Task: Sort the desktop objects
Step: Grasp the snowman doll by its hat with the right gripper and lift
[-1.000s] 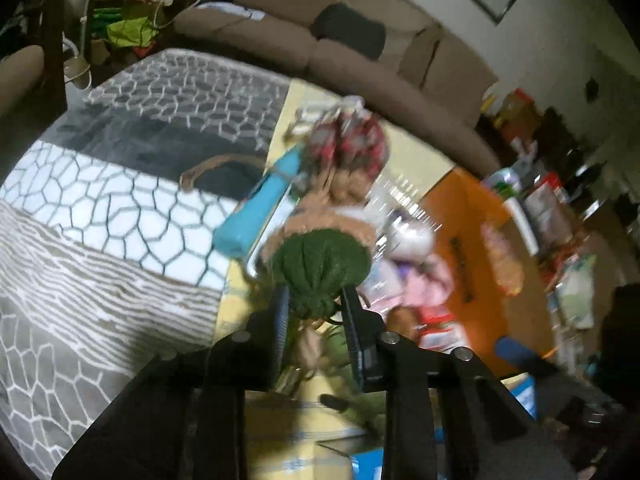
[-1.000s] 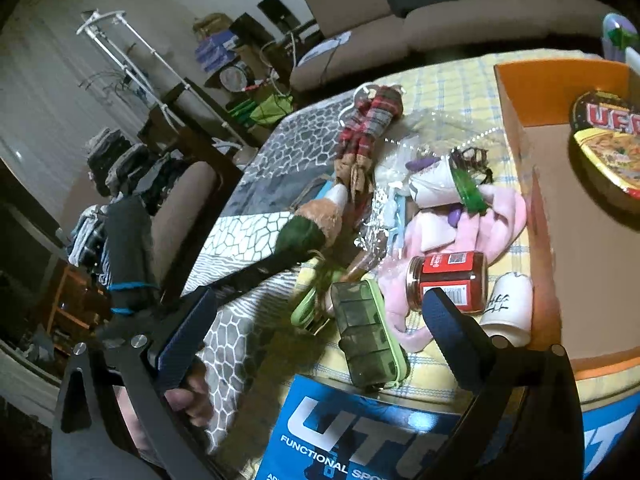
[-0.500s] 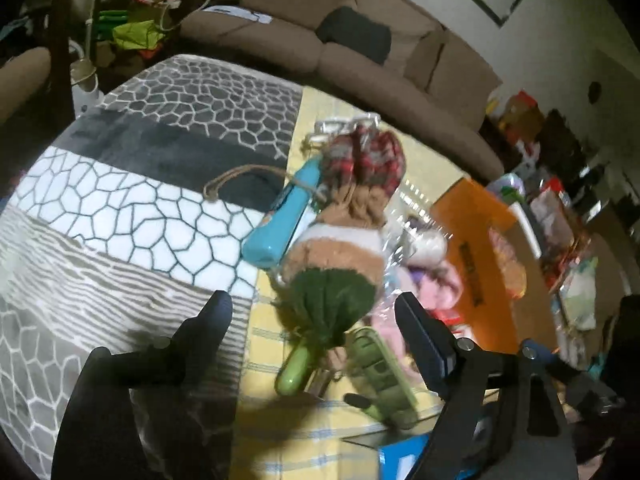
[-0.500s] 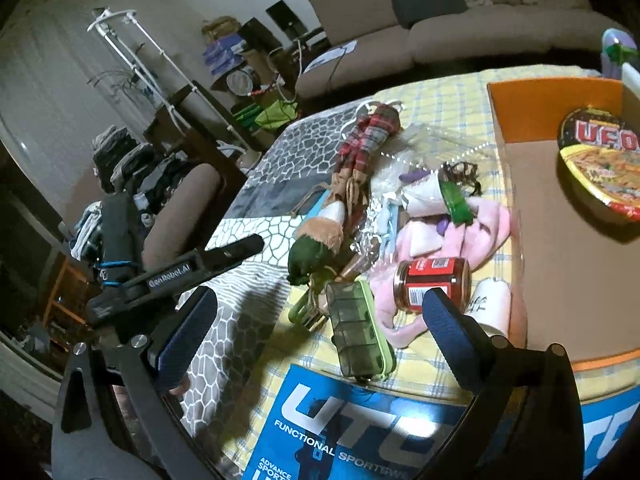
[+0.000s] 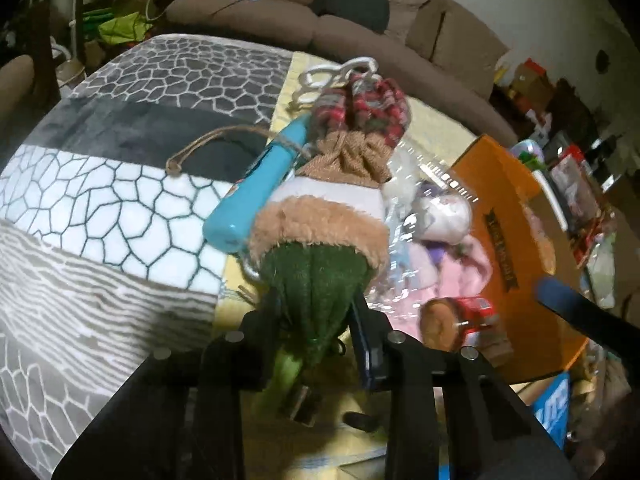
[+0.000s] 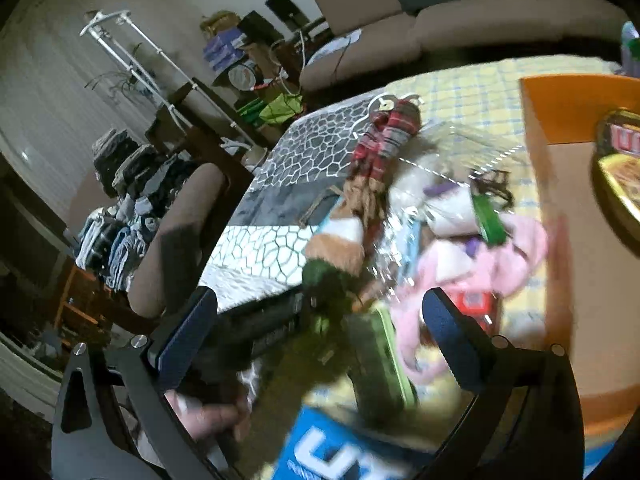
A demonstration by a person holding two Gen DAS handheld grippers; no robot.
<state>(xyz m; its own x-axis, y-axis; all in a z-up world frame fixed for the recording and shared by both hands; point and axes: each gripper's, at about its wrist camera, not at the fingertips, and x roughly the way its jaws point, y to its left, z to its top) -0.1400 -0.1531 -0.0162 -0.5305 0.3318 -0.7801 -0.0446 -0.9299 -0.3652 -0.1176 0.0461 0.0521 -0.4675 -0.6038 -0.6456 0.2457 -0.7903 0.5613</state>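
Centrally, low in the left wrist view, the left tongs [image 5: 316, 320] are seen closing on the green knitted tip of a plush doll [image 5: 320, 232], with the fabric pinched between the two fingers [image 5: 366, 332]; the pads appear to press on it already. The doll stretches away toward the top of the frame: a tan fuzzy band, a white section, a burlap waist and a red plaid end. Just beside it, on its left, lies a turquoise tube [image 5: 256, 192], and further left the grey patterned blanket [image 5: 120, 200] covers that side of the bench. To the right, crinkled clear plastic wrap [image 5: 424, 184], a pink cloth [image 5: 464, 268] and a red-labelled jar [image 5: 468, 324] are crowded together against an orange cardboard box [image 5: 500, 216].

In the right wrist view, which is blurred, the right tongs [image 6: 320, 324] are held wide apart and grasp nothing; a green translucent case [image 6: 380, 364] lies between their fingers without being touched. An instant noodle bowl [image 6: 620, 172] sits inside the box at the right edge.

The step in hand is judged to be the pick-up of the doll from the heap. Next, a firm squeeze would be needed before lifting, since only a soft tip is caught, and the doll would have to be drawn clear of the tube and the plastic wrap.
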